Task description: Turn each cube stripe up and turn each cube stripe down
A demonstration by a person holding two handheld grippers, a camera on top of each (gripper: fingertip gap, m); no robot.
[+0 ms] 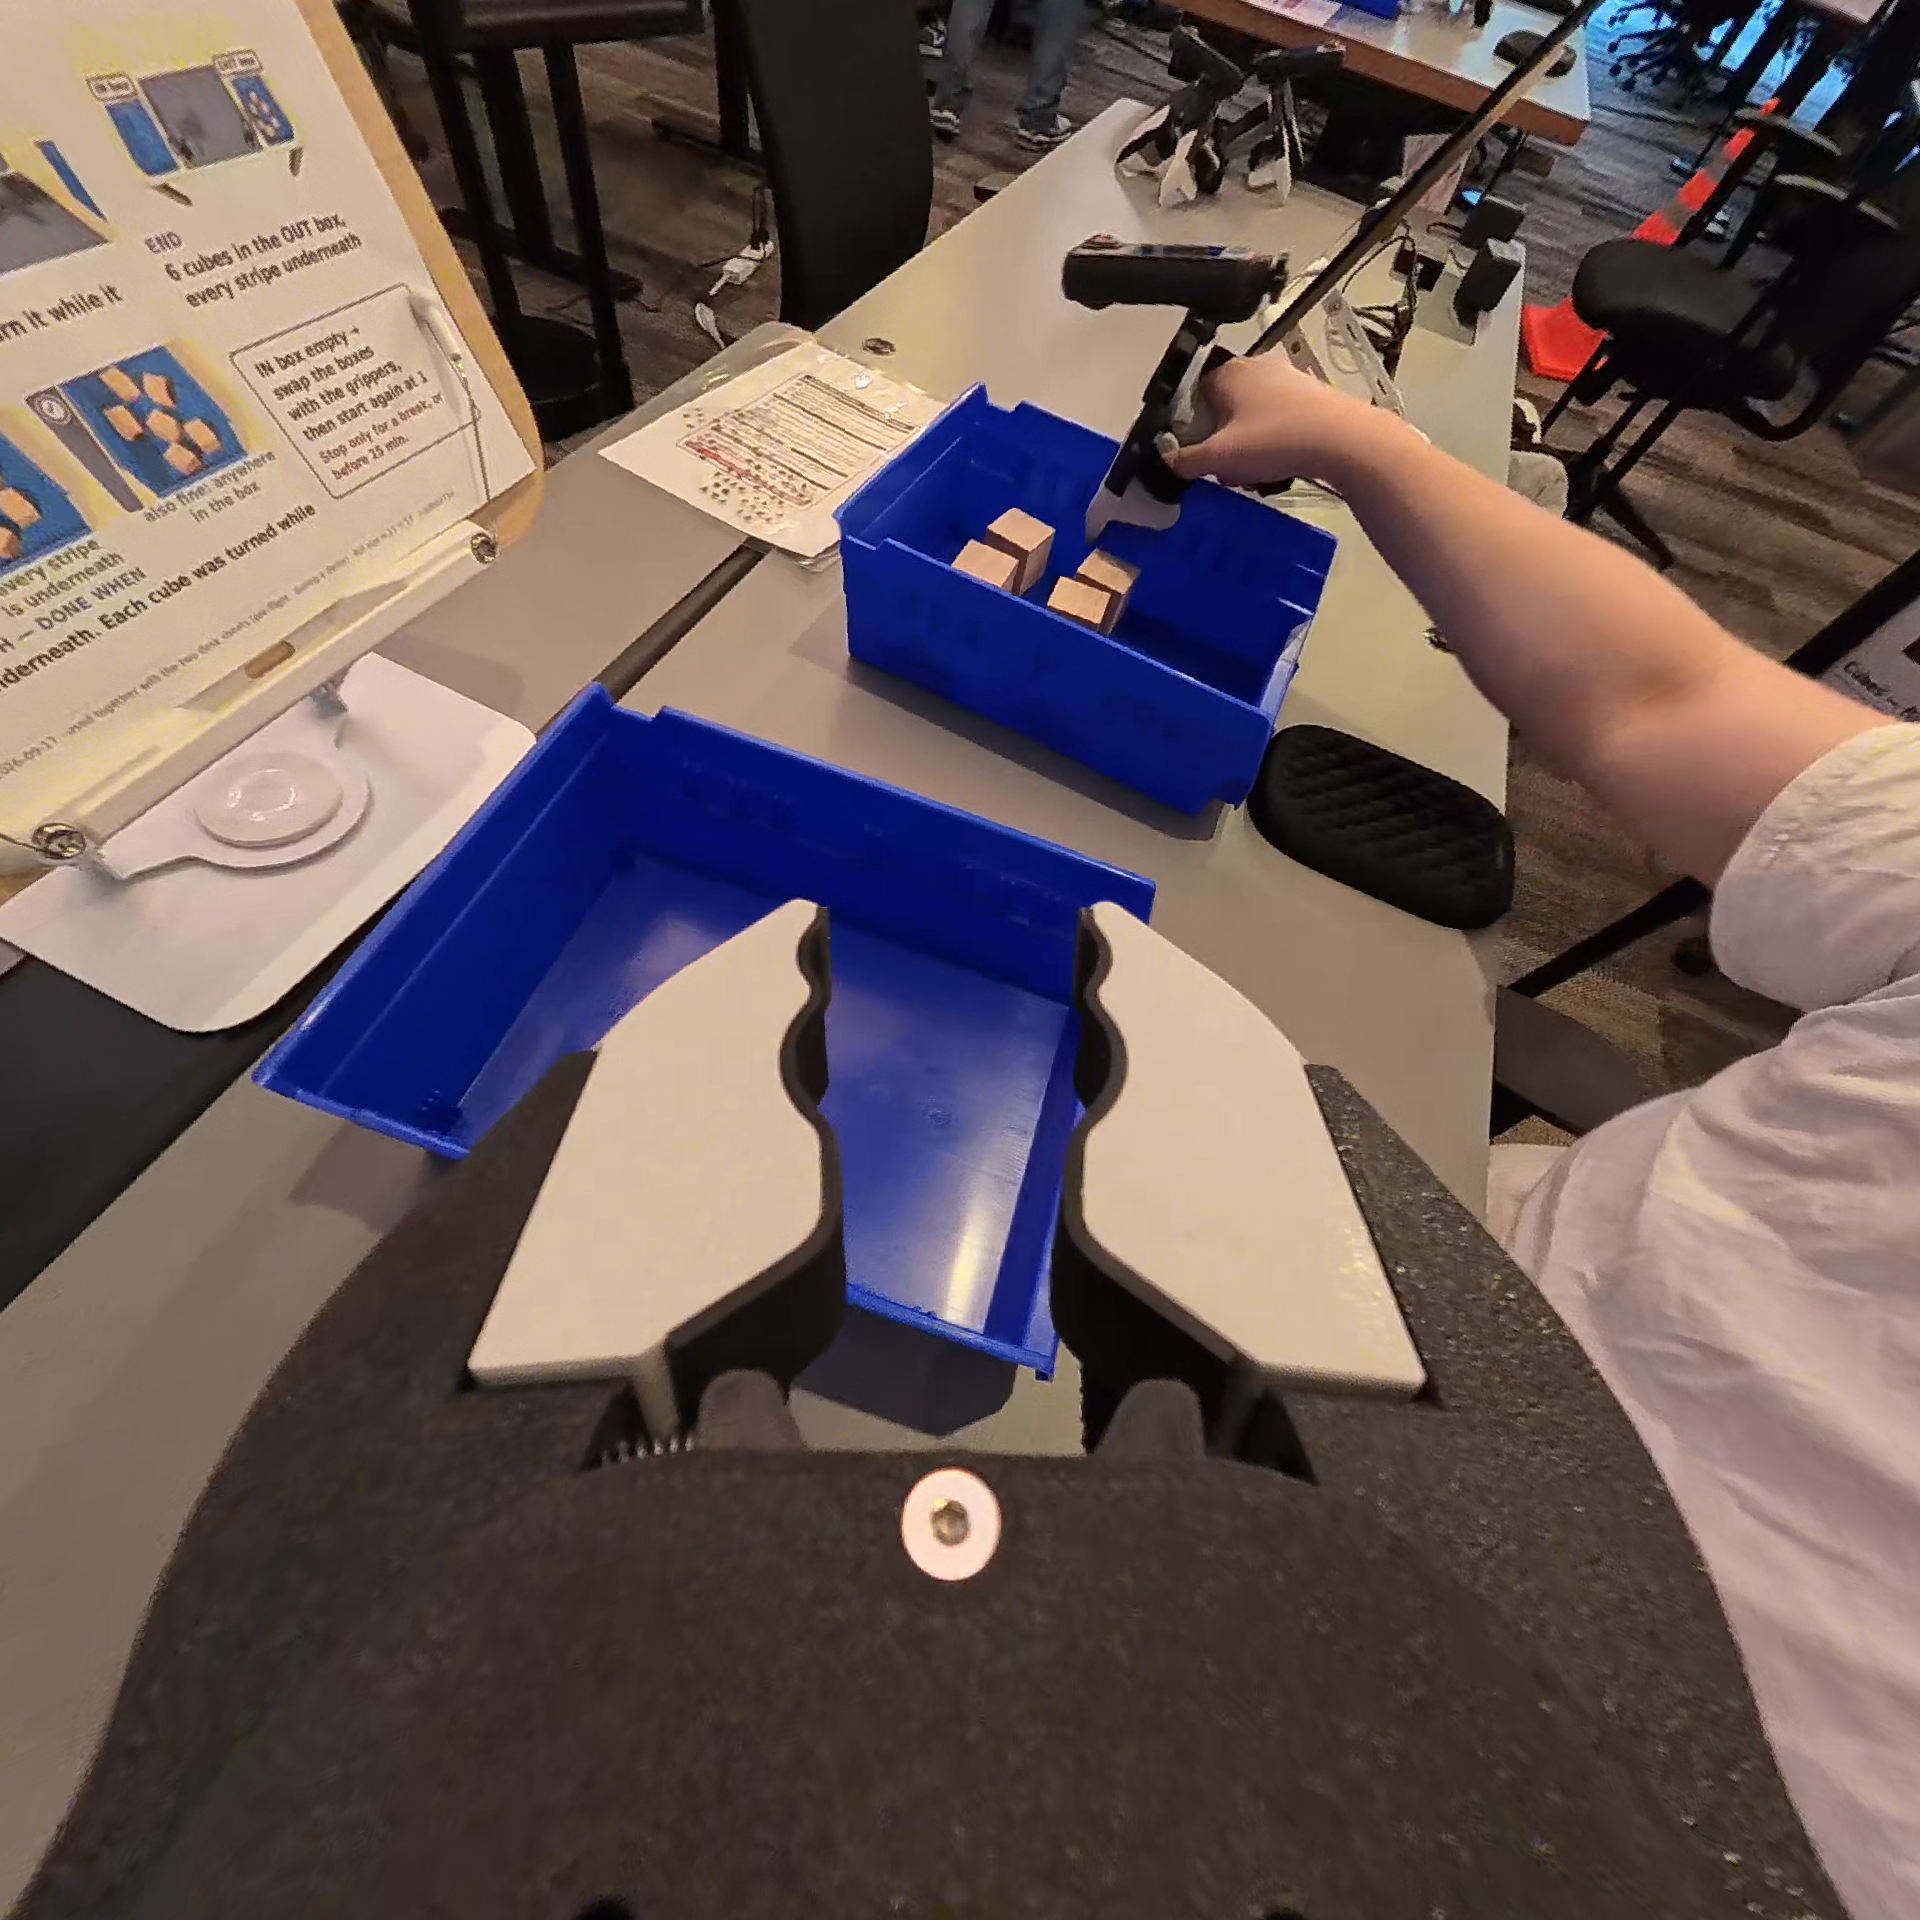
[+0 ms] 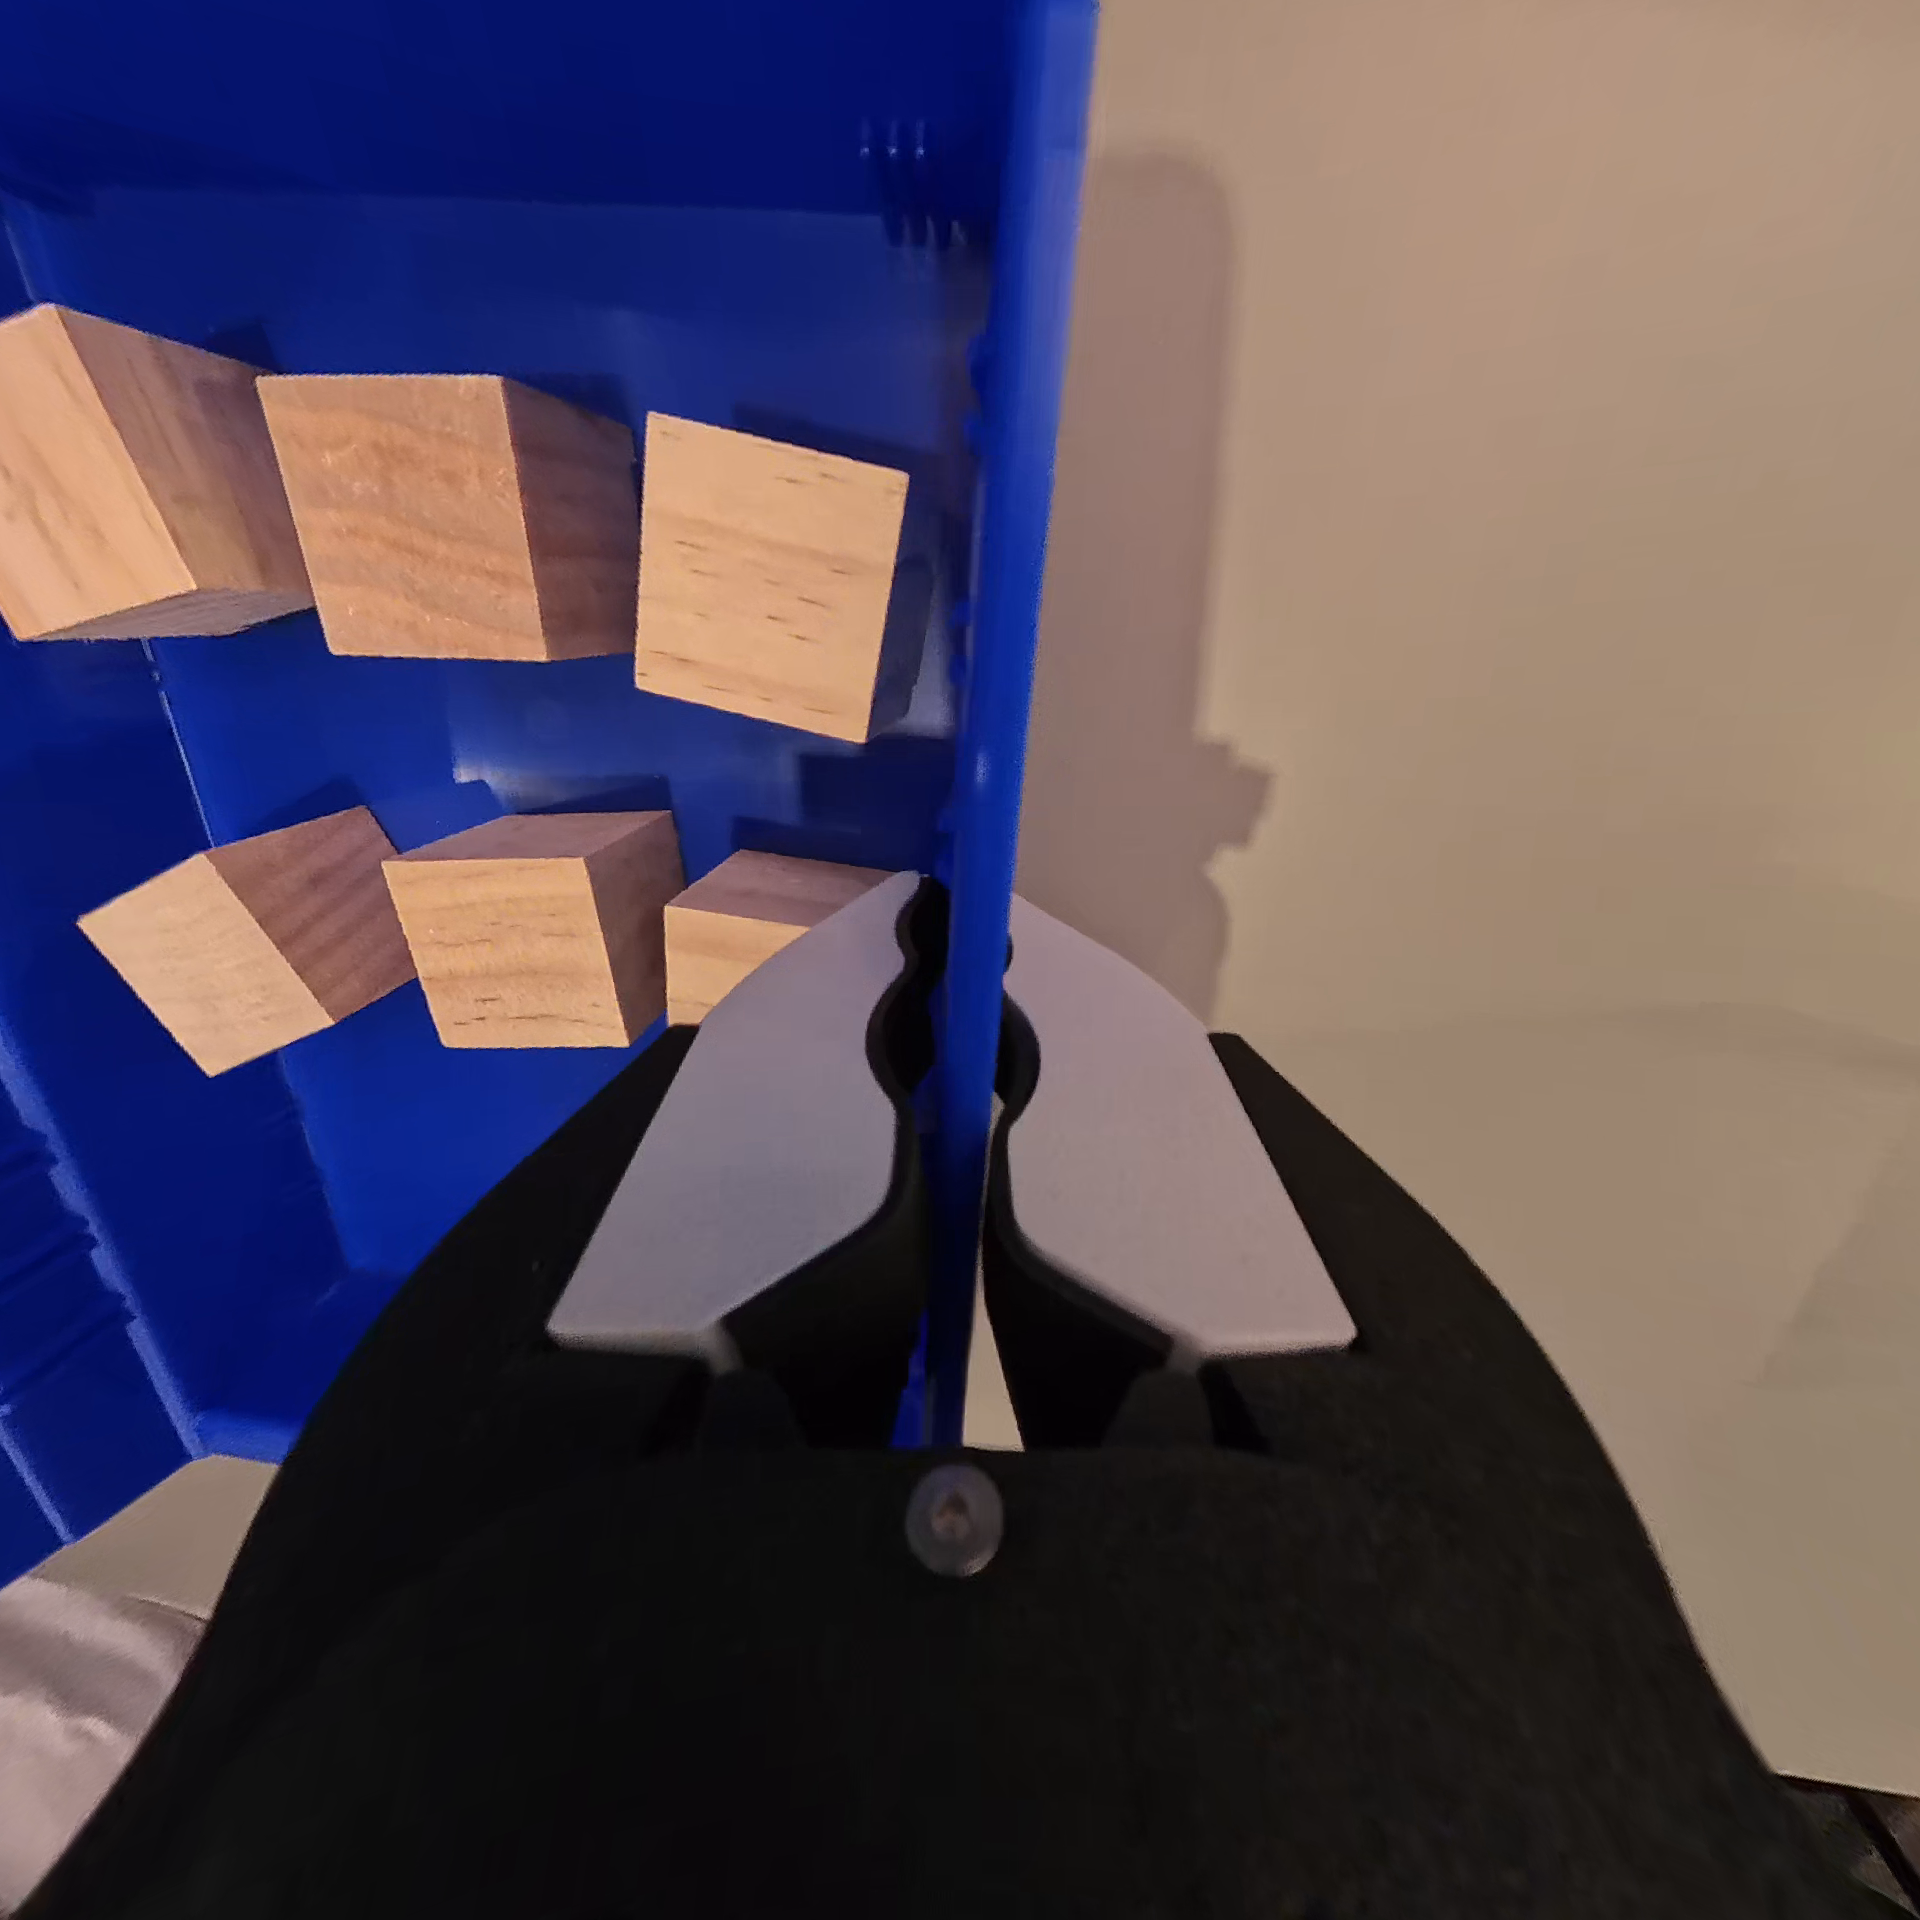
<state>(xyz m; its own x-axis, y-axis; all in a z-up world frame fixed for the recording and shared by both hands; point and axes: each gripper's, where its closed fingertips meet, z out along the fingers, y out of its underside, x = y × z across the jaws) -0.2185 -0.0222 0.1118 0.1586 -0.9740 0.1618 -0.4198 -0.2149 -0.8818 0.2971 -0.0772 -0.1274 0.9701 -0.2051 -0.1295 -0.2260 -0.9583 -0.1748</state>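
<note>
Several plain wooden cubes (image 2: 769,577) lie in a blue bin (image 2: 1023,416), with no stripe showing on the faces I can see. My right gripper (image 2: 961,899) straddles this bin's side wall, one finger inside and one outside, shut on the wall. In the left wrist view the same bin (image 1: 1039,675) stands farther back with the cubes (image 1: 1023,540) in it, and the right gripper (image 1: 1127,509) sits at its far wall. My left gripper (image 1: 951,920) is open and empty, hovering over a second blue bin (image 1: 831,779) that holds nothing.
An instruction board on a stand (image 1: 208,364) is at the left. A laminated sheet (image 1: 790,436) lies behind the far bin. A black padded rest (image 1: 1382,821) lies right of the bins on the grey table (image 1: 1299,935). A person's forearm (image 1: 1558,623) reaches across.
</note>
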